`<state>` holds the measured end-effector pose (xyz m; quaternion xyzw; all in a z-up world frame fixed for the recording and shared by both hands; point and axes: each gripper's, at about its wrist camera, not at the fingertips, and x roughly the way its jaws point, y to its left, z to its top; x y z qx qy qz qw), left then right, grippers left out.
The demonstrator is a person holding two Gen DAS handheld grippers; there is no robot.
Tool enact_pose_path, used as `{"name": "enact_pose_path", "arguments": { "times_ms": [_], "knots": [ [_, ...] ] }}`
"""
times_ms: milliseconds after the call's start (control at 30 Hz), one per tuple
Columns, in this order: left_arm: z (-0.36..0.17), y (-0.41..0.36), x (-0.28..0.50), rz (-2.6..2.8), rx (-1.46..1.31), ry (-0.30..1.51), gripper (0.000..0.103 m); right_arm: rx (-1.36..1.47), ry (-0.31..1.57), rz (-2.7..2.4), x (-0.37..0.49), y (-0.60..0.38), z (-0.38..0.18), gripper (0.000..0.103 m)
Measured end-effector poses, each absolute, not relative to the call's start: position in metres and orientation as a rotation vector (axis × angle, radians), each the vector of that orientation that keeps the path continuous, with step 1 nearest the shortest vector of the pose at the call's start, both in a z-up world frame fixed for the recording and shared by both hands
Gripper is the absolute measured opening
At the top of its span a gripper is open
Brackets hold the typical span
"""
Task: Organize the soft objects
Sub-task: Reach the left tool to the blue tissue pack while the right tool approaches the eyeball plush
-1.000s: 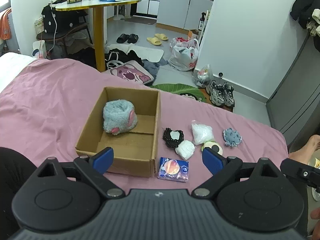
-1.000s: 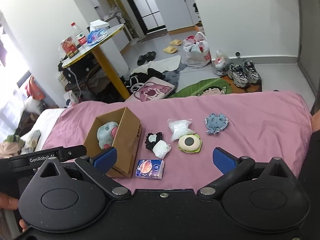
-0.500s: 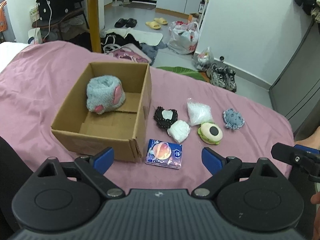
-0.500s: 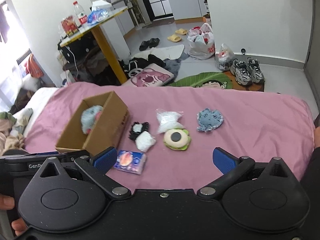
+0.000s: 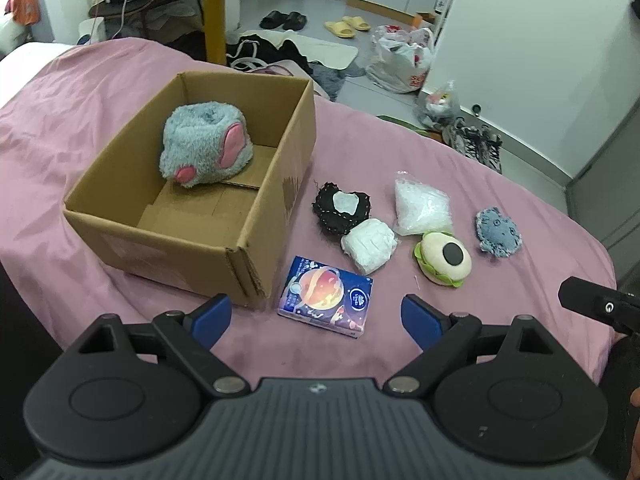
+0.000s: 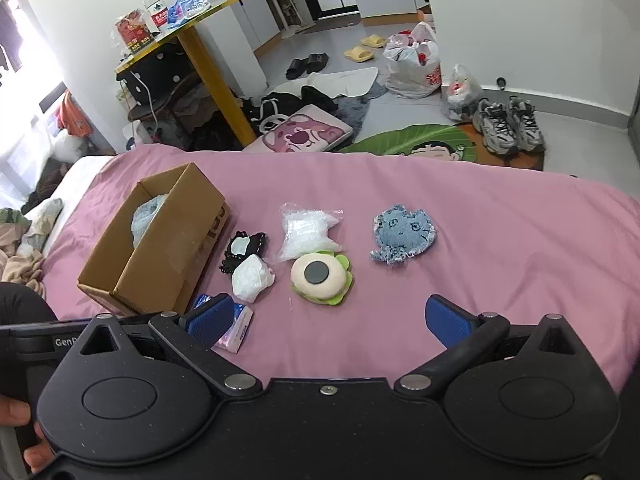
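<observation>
An open cardboard box (image 5: 276,168) (image 6: 168,248) sits on the pink bed cover and holds a grey-and-pink plush (image 5: 206,146). To its right lie a blue tissue pack (image 5: 326,296), a black fabric piece (image 5: 342,208), a white wrapped bundle (image 5: 370,245) (image 6: 250,278), a clear bag of white filling (image 5: 422,208) (image 6: 306,232), a cream-and-green burger plush (image 5: 443,259) (image 6: 320,276) and a blue denim patch (image 5: 497,231) (image 6: 402,234). My left gripper (image 5: 316,322) is open just in front of the tissue pack. My right gripper (image 6: 332,318) is open near the burger plush, holding nothing.
The pink bed cover (image 6: 500,220) ends at a far edge, with a floor beyond holding shoes (image 6: 506,126), bags (image 6: 414,62), slippers and a pink cushion (image 6: 300,134). A yellow table (image 6: 208,40) stands at the far left. A person's hand (image 6: 24,432) grips the left tool.
Both grippers have moved forward and lower toward the bed; the box and items look larger. The left gripper now hangs close over the tissue pack. Nothing was grasped.
</observation>
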<state>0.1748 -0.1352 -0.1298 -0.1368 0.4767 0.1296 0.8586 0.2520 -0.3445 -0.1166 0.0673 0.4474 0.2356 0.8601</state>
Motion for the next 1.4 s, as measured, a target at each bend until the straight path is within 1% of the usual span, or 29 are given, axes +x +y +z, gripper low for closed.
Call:
{"name": "enact_pose_path", "arguments": {
  "times_ms": [300,567,767,1000,1200,1233,1300,1333,1400],
  "knots": [
    [-0.159,-0.142,0.187,0.345,-0.315,1.014,0.091,0.176,0.917,0.617,0.278,-0.339,-0.140,0.102],
    [-0.188,-0.143,0.197,0.403,-0.357,1.043,0.091,0.075,0.955,0.636,0.285,-0.325,-0.164,0.098],
    [-0.200,-0.151,0.210,0.431,-0.363,1.039,0.091,0.031,0.977,0.639,0.287,-0.324,-0.176,0.098],
    [-0.209,-0.156,0.218,0.475,-0.301,1.030,0.091,0.023,0.979,0.648,0.291,-0.326,-0.183,0.098],
    [-0.218,-0.152,0.217,0.484,-0.330,1.018,0.091,0.006,0.962,0.661,0.294,-0.318,-0.187,0.098],
    [-0.220,-0.152,0.217,0.485,-0.320,1.027,0.090,0.000,0.958,0.661,0.295,-0.316,-0.188,0.098],
    [-0.216,-0.153,0.214,0.492,-0.323,1.016,0.083,-0.015,0.953,0.652,0.298,-0.312,-0.192,0.098],
    [-0.215,-0.152,0.211,0.491,-0.333,1.012,0.083,-0.015,0.951,0.651,0.299,-0.311,-0.194,0.097],
    [-0.212,-0.152,0.208,0.482,-0.346,1.012,0.082,-0.015,0.952,0.661,0.301,-0.308,-0.198,0.088]
  ]
}}
